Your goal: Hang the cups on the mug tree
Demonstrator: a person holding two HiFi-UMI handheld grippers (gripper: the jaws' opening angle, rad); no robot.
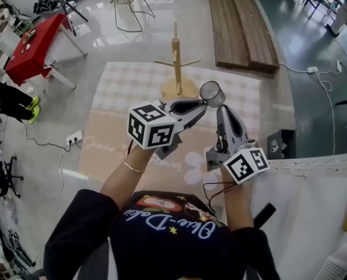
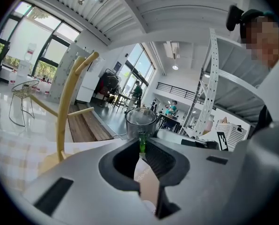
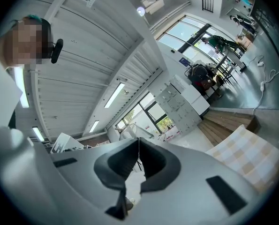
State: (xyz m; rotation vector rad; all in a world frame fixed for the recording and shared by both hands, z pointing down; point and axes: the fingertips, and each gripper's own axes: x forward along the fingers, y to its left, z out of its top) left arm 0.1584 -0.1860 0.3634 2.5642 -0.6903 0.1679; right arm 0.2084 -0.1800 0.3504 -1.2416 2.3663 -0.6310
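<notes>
The left gripper has its jaws closed on the green handle of a clear cup and holds it in the air. The cup is near the wooden mug tree on the checked mat but not touching it. To the right, the right gripper has its jaws pressed together with nothing between them.

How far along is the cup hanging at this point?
Done: nothing; the mug tree has bare pegs. In hand: the left gripper is shut on the green handle of the clear cup, short of the tree; the right gripper is shut, empty. Left: hook that cup on a peg.
</notes>
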